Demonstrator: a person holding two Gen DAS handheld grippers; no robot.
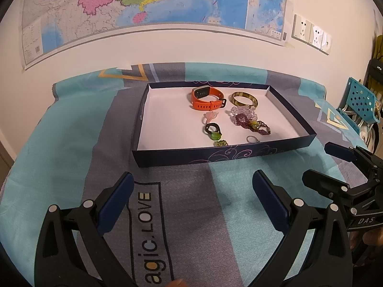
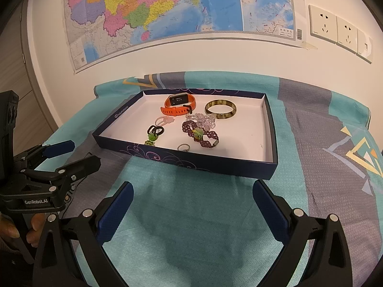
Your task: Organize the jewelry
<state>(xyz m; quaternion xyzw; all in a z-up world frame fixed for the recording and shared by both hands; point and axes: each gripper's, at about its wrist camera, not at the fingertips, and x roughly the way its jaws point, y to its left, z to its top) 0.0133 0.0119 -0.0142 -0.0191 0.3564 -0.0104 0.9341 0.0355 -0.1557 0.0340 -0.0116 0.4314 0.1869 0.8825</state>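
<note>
A teal and grey printed cloth (image 2: 191, 215) covered the table, spread flat so small pieces would show against it, and on it sat the shallow dark blue box lid (image 2: 271, 129), the landmark for everything else. Behind the lid a wall map (image 2: 167, 12) hung above the table edge. Both grippers hovered on the near side of the lid, well apart from it, and neither carried anything: the left gripper (image 1: 191, 201) had its jaws spread wide over the cloth, and the right gripper (image 2: 191, 205) stood equally wide open, probably kept ready to reach in. All the jewelry lay inside the lid on its white floor. Toward the far wall of the lid sat the orange watch band (image 2: 178, 106), and beside it, to the right, the mottled bangle (image 2: 220, 109), the two bulkiest pieces. Just nearer than the bangle a clear bead bracelet (image 2: 203, 119) touched a dark red bead bracelet (image 2: 201, 134), the two partly overlapping. Left of those lay a pale pink ring (image 2: 164, 120), then a black hair tie with a green charm (image 2: 154, 132). Closest to the near wall rested a small silver ring (image 2: 183, 147). Everything appeared already gathered, so sorting looked largely done.
</note>
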